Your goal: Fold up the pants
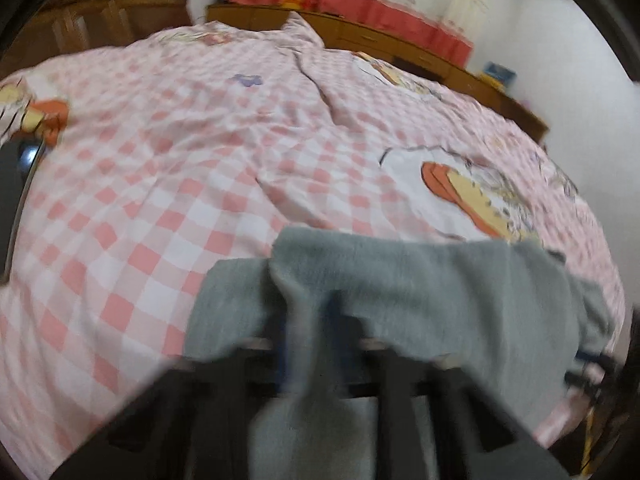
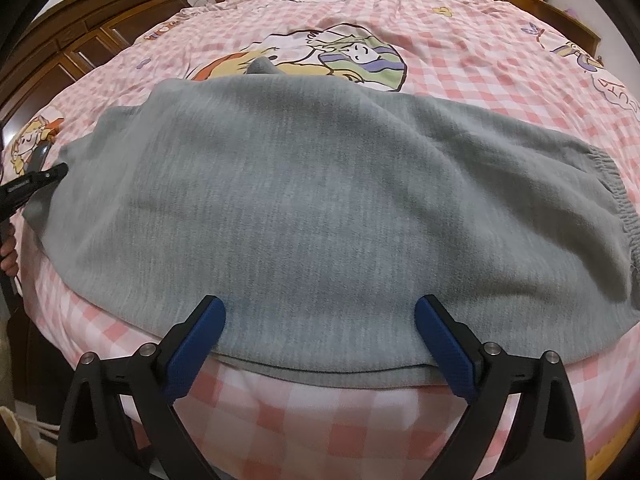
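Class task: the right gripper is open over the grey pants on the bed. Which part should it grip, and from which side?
Probably the near hem edge of the grey pants, approached from the bedside. That edge lies flat and layered between the open right gripper fingers, over the checked bedsheet. The left gripper appears shut on the far-left end.
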